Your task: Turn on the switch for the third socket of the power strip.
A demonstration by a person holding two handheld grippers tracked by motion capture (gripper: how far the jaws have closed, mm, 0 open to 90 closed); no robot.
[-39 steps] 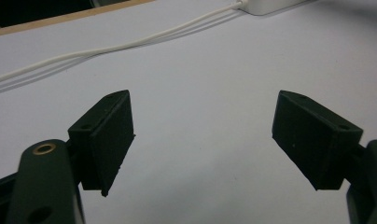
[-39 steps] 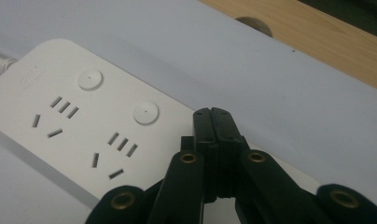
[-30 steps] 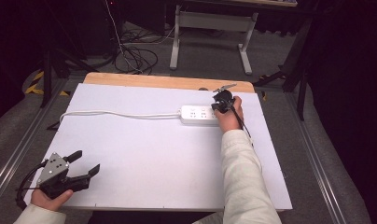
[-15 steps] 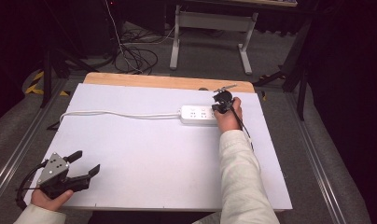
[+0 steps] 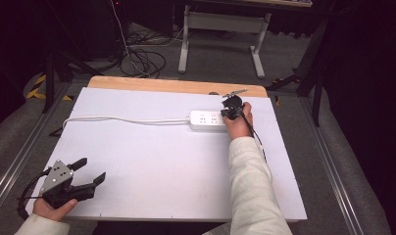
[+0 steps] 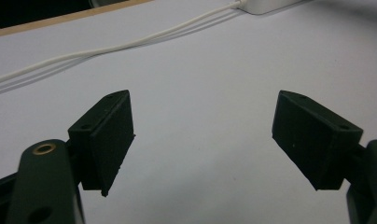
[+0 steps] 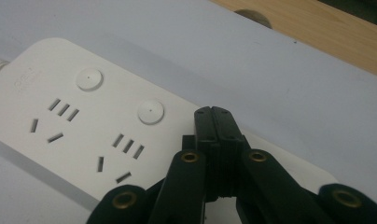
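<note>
Power strip point(image 5: 208, 120) | laid at far right of white board point(image 5: 152, 161) | right gripper point(image 7: 218, 122) pressed shut, tips set over strip's end, likely a switch press | left gripper point(image 6: 203, 140) held wide, empty | next: firm downward push judged needed

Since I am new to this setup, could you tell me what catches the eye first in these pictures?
The white power strip lies near the far edge of the white board, its cord trailing off to the left. The right gripper, jaws shut, rests its tip on the strip's right end, beside two round buttons. The left gripper sits at the near left corner, jaws wide open over bare board.
</note>
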